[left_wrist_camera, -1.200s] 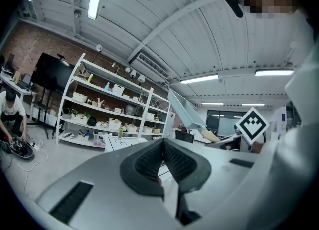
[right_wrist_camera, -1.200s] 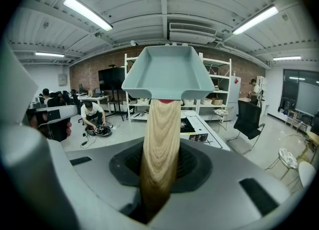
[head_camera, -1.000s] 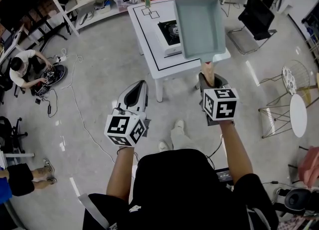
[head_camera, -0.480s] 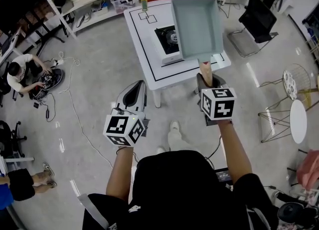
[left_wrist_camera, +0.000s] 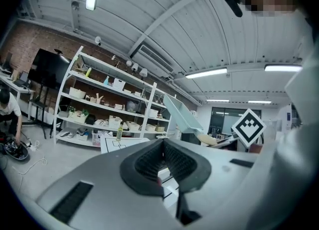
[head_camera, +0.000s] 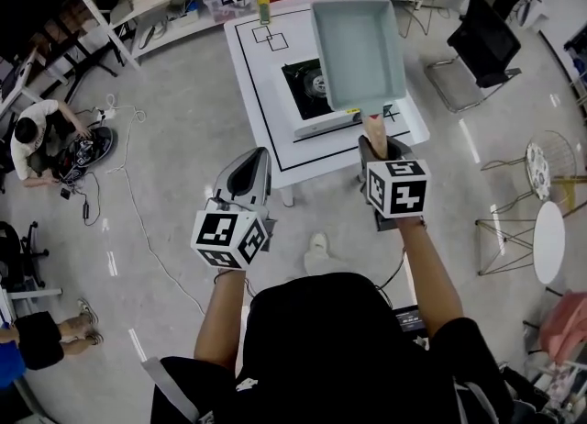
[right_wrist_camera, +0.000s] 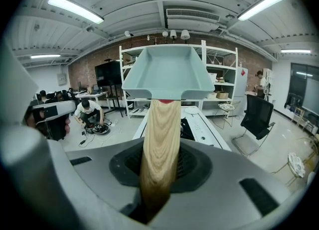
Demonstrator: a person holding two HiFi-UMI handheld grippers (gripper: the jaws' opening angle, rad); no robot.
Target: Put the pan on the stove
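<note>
Grey floor (head_camera: pixel 165 184), glossy, cables trailing across it at your left. A person (head_camera: pixel 37 133) crouches there over some gear.

Long shelving (head_camera: pixel 165 0) along the far wall, white frame, loaded with boxes and shoes.

White table (head_camera: pixel 275 151) straight ahead of you, with black lines marked on its top. Its near edge lies just past your grippers in the head view. A black chair (head_camera: pixel 486 41) stands off its right side.

Pan (head_camera: pixel 358 41): pale blue-green, rectangular, deep-walled, with a light wooden handle (head_camera: pixel 374 127). You carry it in the air over the right part of the table; it is not set down. From the head view it overlaps the right edge of the stove. In the right gripper view it sits tipped up, base toward the camera.

Stove (head_camera: pixel 310 87): white body, black top with a burner ring. It sits mid-table inside the marked outline, nothing on it.

Right gripper (head_camera: pixel 378 144): clamped on the near end of the pan's handle, wood pinched between both pads, pointing forward and down toward the table.

Left gripper (head_camera: pixel 257 156): jaws drawn together, nothing between them. It hangs level over the floor, short of the table's near edge, well apart from the pan.

Bottle (head_camera: pixel 264 7): small, yellow-green, upright at the table's far left edge beside two small marked squares.
</note>
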